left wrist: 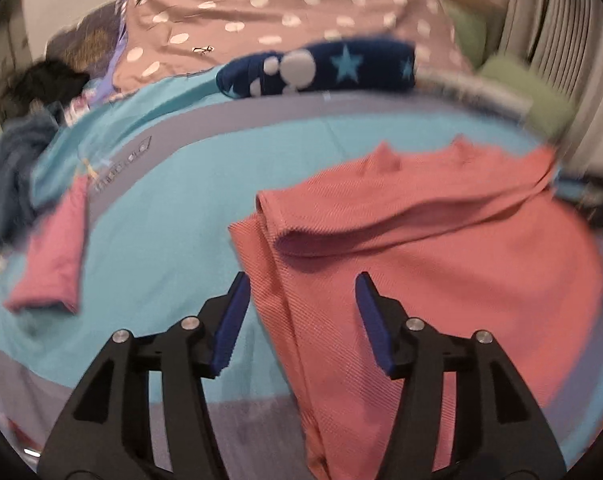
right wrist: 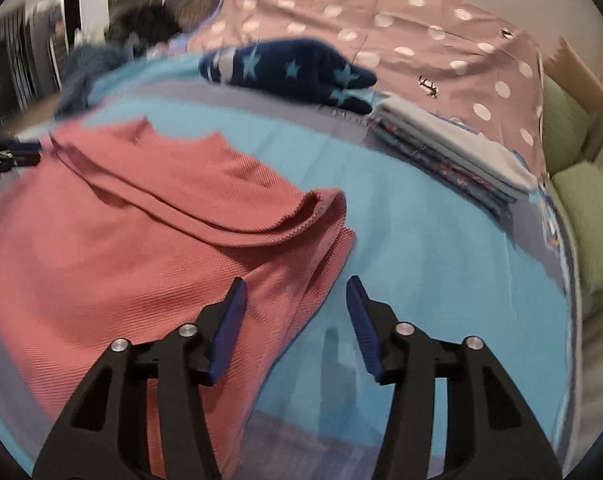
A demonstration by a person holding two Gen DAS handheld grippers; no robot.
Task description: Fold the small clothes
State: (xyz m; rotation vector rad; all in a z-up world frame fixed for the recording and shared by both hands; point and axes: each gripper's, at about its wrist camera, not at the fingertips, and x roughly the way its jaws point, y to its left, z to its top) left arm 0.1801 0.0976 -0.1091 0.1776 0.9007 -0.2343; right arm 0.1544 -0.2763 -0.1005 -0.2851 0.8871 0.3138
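Both the left gripper point(left wrist: 301, 280) and right gripper point(right wrist: 297, 284) are hovering released over the coral knit top point(left wrist: 441, 260), which is lying partly folded, further folds apparently remaining.

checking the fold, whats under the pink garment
The pink garment lies on the turquoise bedspread, its top part folded over itself. Whatever is beneath the folded layers is covered.

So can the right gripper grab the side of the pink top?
Probably yes. The right gripper is open, and the edge of the pink top lies right under its fingers on the blue blanket, with nothing lying in between.
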